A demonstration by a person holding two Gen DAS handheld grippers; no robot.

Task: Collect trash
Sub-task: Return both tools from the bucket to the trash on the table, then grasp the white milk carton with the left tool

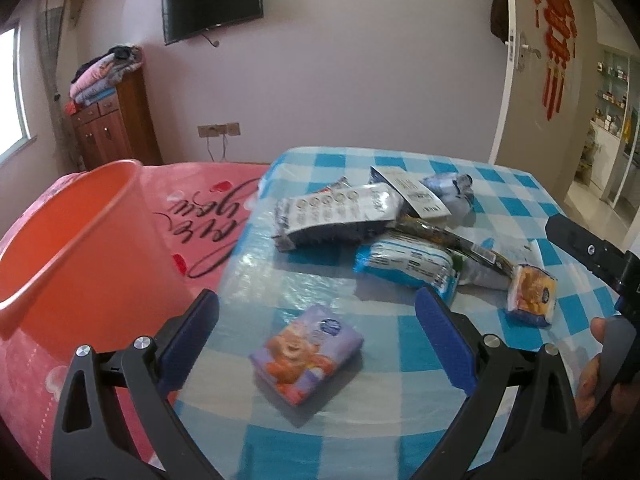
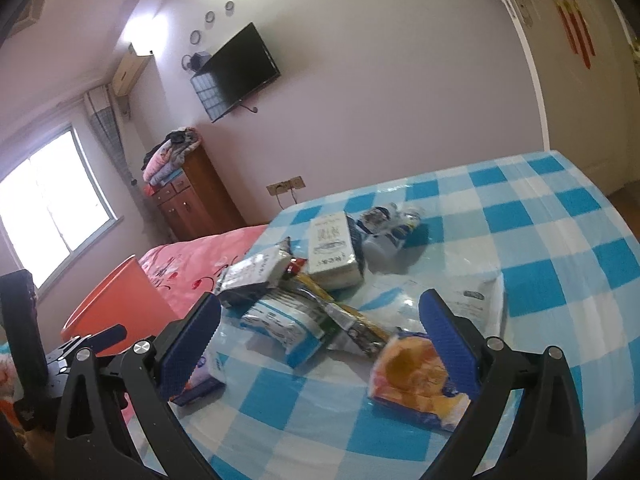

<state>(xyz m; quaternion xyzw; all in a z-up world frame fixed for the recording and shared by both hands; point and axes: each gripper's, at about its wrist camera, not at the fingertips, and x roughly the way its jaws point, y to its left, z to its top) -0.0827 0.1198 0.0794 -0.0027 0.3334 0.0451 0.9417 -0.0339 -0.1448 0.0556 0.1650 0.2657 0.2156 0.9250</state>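
A purple tissue pack (image 1: 307,354) with a bear picture lies on the blue checked table (image 1: 360,420), between the fingers of my open left gripper (image 1: 316,320). A yellow-orange tissue pack (image 1: 532,295) lies to the right; in the right wrist view it (image 2: 416,380) sits just inside the right finger of my open right gripper (image 2: 320,324). A heap of wrappers and packets (image 1: 372,224) lies further back, also in the right wrist view (image 2: 304,300). An orange bucket (image 1: 68,248) stands left of the table, also in the right wrist view (image 2: 116,304).
A pink bedspread (image 1: 208,208) lies behind the bucket. A wooden cabinet (image 1: 112,128) with folded clothes stands by the far wall under a TV (image 1: 212,4). An open door (image 1: 532,64) is at the right. The table edge runs close on the left.
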